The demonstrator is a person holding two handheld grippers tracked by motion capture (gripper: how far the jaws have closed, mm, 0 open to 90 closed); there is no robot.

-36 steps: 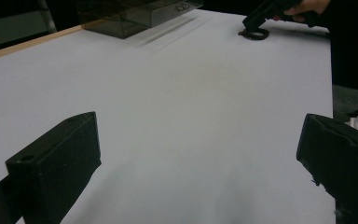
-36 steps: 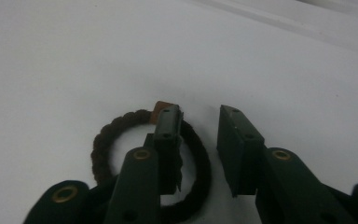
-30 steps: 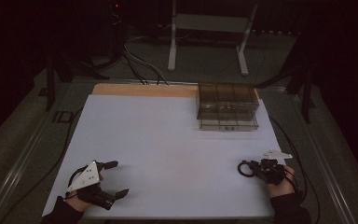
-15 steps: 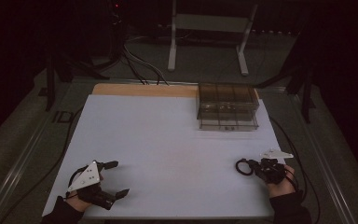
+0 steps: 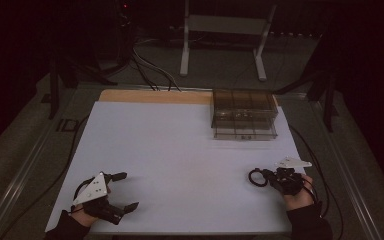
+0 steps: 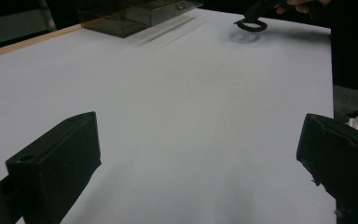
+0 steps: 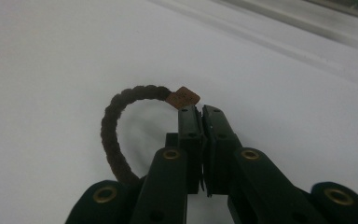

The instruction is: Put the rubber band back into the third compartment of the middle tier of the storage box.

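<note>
Your left gripper (image 5: 115, 192) rests released near you on the white surface (image 5: 180, 150), jaws wide and holding nothing, likely kept aside. Your right gripper (image 7: 200, 112) is clenched on the dark brown braided cord ring (image 7: 116, 126), close to its small brown tag, so the loop hangs free. Farther off stands the clear plastic drawer box (image 5: 244, 114), probably its destination.

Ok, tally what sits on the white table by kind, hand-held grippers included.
Dark braided cord ring with a small brown tag: 1
Clear smoky plastic drawer box: 1
Black hand-held gripper: 2, left and right
Total: 4
</note>
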